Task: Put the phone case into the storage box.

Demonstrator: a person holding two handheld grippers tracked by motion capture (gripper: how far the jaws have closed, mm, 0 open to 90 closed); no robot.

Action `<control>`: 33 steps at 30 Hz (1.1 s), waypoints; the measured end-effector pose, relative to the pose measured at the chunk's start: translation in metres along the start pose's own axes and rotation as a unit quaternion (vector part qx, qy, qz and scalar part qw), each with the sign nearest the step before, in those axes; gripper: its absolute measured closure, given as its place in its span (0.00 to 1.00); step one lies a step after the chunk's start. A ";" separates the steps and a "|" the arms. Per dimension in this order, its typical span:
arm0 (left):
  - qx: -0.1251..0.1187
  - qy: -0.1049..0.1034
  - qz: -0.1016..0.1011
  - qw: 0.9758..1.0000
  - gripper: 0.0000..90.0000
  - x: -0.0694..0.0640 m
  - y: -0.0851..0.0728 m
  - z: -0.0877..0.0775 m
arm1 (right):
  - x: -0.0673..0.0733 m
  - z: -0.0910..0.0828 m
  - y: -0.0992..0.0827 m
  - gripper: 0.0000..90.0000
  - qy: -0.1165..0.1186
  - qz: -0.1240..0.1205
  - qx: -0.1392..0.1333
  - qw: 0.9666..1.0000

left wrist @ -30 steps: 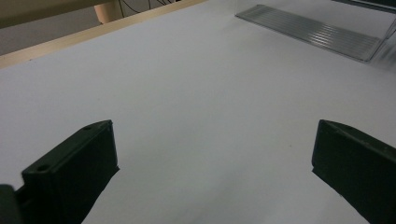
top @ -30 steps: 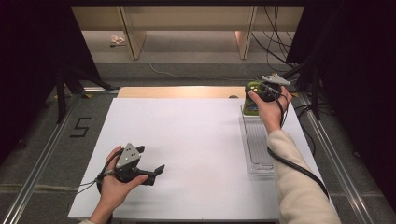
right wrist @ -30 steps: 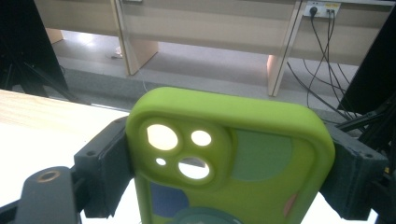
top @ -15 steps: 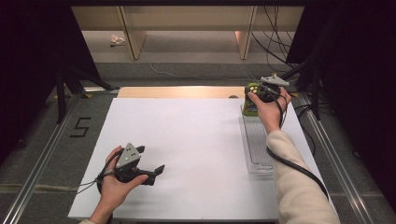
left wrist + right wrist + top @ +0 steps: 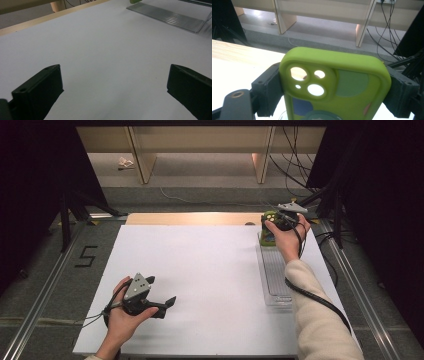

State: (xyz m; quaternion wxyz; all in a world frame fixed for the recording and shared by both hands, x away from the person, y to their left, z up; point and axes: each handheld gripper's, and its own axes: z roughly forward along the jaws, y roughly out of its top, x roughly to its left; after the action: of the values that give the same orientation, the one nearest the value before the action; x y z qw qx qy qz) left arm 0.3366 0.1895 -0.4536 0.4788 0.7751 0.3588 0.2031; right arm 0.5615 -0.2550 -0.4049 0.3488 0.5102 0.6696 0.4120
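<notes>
Step in hand: by the look of it, the green phone case (image 5: 335, 85) is being lifted from, or set into, the far end of the clear ribbed tray (image 5: 275, 275) at the right of the high view.
Doing it well: a steady, upright carry seems wise; the case is soft and wide, so a level grip on both long edges should stop it twisting. Clearing the tray's rim before any sideways move would avoid a snag.
Left hand-held gripper (image 5: 167, 304): lower left of the high view, low over the white worktop (image 5: 200, 270), pointing right. In the left gripper view its jaws stand wide apart with bare worktop between them; it holds and touches nothing.
Worktop: white sheet across the middle of the high view, a wooden strip (image 5: 190, 218) along its far edge.
Phone case location: upper right of the high view, at the far end of the tray, partly hidden by the hand.
Right hand-held gripper (image 5: 335, 87): upper right of the high view, above the tray's far end. In the right gripper view its jaws clasp the case by both side edges, spread wide to suit its width, camera cut-outs uppermost.
Risk: a squeeze too light may let the case slip.
</notes>
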 end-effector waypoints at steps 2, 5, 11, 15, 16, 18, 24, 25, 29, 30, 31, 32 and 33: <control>0.000 0.000 0.000 1.000 0.00 0.000 0.000 0.000 | 0.000 0.001 0.000 0.18 0.000 0.000 0.001 1.000; 0.001 0.000 0.001 1.000 0.00 0.000 0.000 0.000 | -0.001 0.001 -0.001 0.18 0.001 -0.001 0.002 1.000; 0.000 0.000 0.000 1.000 0.00 0.000 0.000 0.000 | -0.001 0.003 -0.002 0.18 0.000 -0.002 0.005 1.000; 0.000 0.000 0.000 1.000 0.00 0.000 0.000 0.000 | -0.001 0.003 -0.003 0.18 0.001 -0.001 0.006 1.000; 0.000 0.000 0.000 1.000 0.00 0.000 0.000 0.000 | -0.001 0.003 -0.003 0.18 0.002 -0.001 0.006 1.000; 0.000 0.000 0.000 1.000 0.00 0.000 0.000 0.000 | -0.001 0.004 -0.004 0.18 0.001 0.000 0.008 1.000; 0.000 0.001 0.000 1.000 0.00 0.000 0.000 0.000 | -0.001 0.005 -0.004 0.18 0.001 -0.002 0.010 1.000; 0.000 0.001 0.001 1.000 0.00 0.000 0.000 0.000 | -0.001 0.005 -0.005 0.18 0.001 -0.003 0.010 1.000; 0.000 0.000 0.000 1.000 0.00 0.000 0.000 0.000 | -0.001 0.006 -0.006 0.18 0.001 -0.003 0.012 1.000; 0.000 0.000 0.000 1.000 0.00 0.000 0.000 0.000 | 0.000 0.007 -0.006 0.18 0.001 -0.002 0.012 1.000; 0.000 0.001 0.001 1.000 0.00 0.000 0.000 0.000 | 0.000 0.007 -0.007 0.18 0.001 -0.002 0.011 1.000; 0.000 0.001 0.001 1.000 0.00 0.000 0.000 0.000 | 0.000 0.007 -0.007 0.18 0.000 -0.001 0.011 1.000; 0.000 0.000 0.000 1.000 0.00 0.000 0.000 0.000 | 0.000 0.007 -0.007 0.18 0.001 -0.002 0.011 1.000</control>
State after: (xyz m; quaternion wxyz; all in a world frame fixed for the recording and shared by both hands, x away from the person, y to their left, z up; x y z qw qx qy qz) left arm 0.3366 0.1898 -0.4538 0.4786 0.7751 0.3590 0.2033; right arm 0.5651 -0.2550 -0.4137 0.3434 0.5126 0.6752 0.4042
